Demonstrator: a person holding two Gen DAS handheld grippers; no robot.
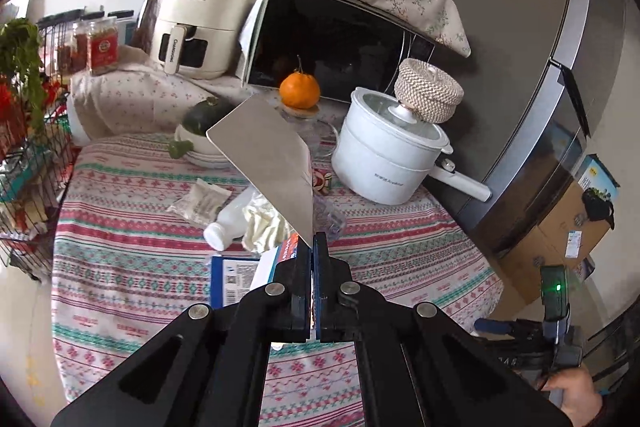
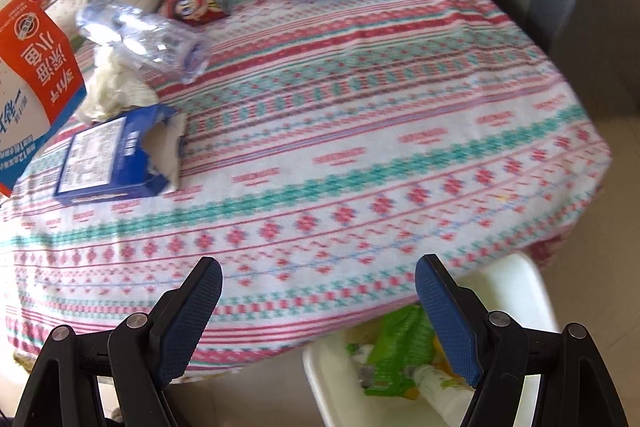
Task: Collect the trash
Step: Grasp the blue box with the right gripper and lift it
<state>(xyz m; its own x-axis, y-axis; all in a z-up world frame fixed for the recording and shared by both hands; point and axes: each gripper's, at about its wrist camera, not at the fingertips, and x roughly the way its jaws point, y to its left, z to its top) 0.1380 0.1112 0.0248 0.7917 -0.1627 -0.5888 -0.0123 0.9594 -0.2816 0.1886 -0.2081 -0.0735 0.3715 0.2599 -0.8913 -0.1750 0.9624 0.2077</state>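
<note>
We see the milk carton (image 1: 266,163) clamped by its top seam in the left gripper (image 1: 313,247), lifted clear above the round table's patterned cloth (image 2: 360,147); in the right wrist view its orange and white side (image 2: 32,67) shows at the left edge. Below it on the cloth lie a torn blue box (image 2: 116,155), crumpled white tissue (image 1: 260,223), a white plastic bottle (image 1: 228,223) on its side, a clear crushed bottle (image 2: 140,35) and a small red can (image 2: 198,5). The right gripper (image 2: 318,287) hangs with jaws wide apart and nothing between them, over the table edge, just above a white bin (image 2: 532,287) holding green wrappers (image 2: 396,351). A white pot (image 1: 384,159) stands at the far side.
</note>
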